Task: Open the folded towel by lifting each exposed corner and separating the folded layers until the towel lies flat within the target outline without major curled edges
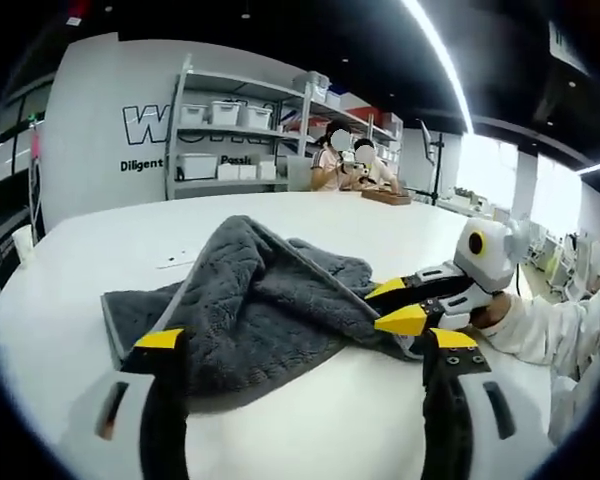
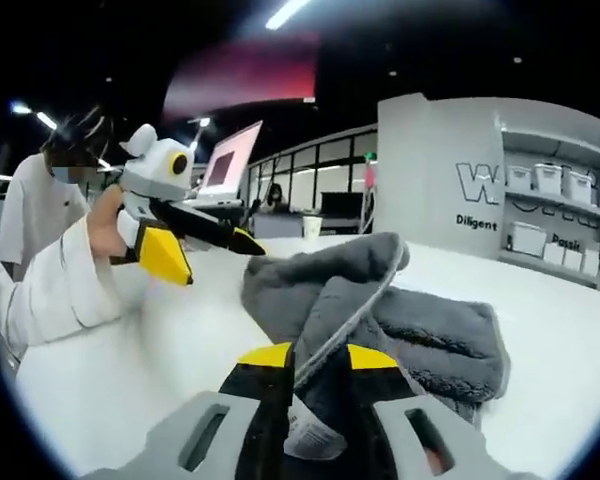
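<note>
On the table (image 1: 280,440), towel (image 2: 420,330) pinched in right claw (image 2: 315,362)

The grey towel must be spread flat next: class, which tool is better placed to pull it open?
Probably the right tool: it is shut on the grey towel, lifting a fold. The left tool is open, apart from the cloth.

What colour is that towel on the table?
Dark grey towel, seen best in the left gripper view.
</note>
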Demonstrator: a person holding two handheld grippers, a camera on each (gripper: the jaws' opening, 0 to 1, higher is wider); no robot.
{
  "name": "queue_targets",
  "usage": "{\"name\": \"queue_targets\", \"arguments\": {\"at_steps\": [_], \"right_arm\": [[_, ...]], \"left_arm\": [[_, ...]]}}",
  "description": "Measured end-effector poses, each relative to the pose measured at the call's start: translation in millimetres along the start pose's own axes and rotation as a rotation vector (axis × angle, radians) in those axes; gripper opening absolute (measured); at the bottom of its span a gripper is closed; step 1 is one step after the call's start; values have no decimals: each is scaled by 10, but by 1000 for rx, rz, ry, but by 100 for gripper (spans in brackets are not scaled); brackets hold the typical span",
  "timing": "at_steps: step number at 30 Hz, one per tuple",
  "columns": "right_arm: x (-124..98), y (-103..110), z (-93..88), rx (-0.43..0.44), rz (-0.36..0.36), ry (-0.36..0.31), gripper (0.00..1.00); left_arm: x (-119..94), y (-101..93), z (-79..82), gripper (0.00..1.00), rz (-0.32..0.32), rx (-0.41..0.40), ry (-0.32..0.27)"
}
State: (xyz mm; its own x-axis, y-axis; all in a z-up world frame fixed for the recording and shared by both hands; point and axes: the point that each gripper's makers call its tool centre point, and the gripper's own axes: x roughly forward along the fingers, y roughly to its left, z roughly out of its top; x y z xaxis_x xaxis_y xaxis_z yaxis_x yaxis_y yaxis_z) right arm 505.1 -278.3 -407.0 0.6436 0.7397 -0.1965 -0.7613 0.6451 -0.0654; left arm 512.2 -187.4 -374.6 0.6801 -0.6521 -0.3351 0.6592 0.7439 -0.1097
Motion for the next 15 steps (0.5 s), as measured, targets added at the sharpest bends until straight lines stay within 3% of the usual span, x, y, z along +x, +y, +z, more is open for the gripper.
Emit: {"name": "queue_targets", "arguments": {"at_steps": [4,15], "right_arm": [[-3,-19,-20,-47,-13,14,0],[-1,28,-15,-79,5,23,0]], "left_arm": [[-1,4,1,96,0,-2,0],[-15,14,2,96,3,-11,-5]]}}
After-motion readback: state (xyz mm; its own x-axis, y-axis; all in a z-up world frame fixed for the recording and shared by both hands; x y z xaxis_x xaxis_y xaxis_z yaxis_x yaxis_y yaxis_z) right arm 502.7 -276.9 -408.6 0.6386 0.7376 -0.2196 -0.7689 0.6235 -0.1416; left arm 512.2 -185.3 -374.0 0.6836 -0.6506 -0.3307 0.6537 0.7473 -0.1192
